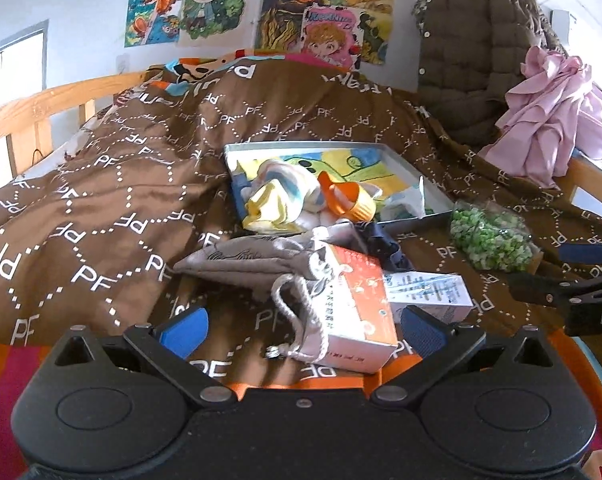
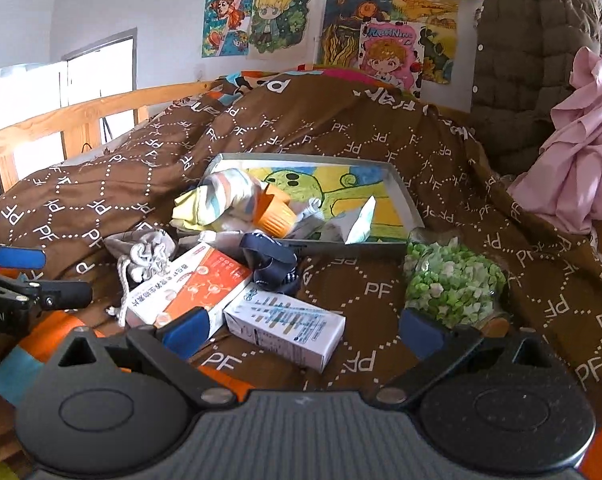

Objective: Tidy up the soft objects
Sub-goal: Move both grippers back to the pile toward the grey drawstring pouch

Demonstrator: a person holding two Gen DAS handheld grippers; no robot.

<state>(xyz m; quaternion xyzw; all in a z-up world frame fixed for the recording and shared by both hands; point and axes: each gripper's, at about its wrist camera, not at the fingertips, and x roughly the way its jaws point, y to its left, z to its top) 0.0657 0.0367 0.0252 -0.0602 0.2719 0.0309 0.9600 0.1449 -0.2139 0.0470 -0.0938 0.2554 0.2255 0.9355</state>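
Left wrist view: the left hand-held gripper [image 1: 301,326] is spread and empty above the grey drawstring pouch [image 1: 257,260], judged the next soft item for the metal tray [image 1: 397,156]; a closing descent is called for.

Right wrist view: the right hand-held gripper [image 2: 305,330] is likewise spread, over a white carton [image 2: 287,330]; the limp, crumpled pouch [image 2: 145,250] is seen just before the tray [image 2: 405,192] on the bed.

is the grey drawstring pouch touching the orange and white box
Touching. The left wrist view shows the grey drawstring pouch with its gathered neck and cord draped over the orange and white box, no gap between them.
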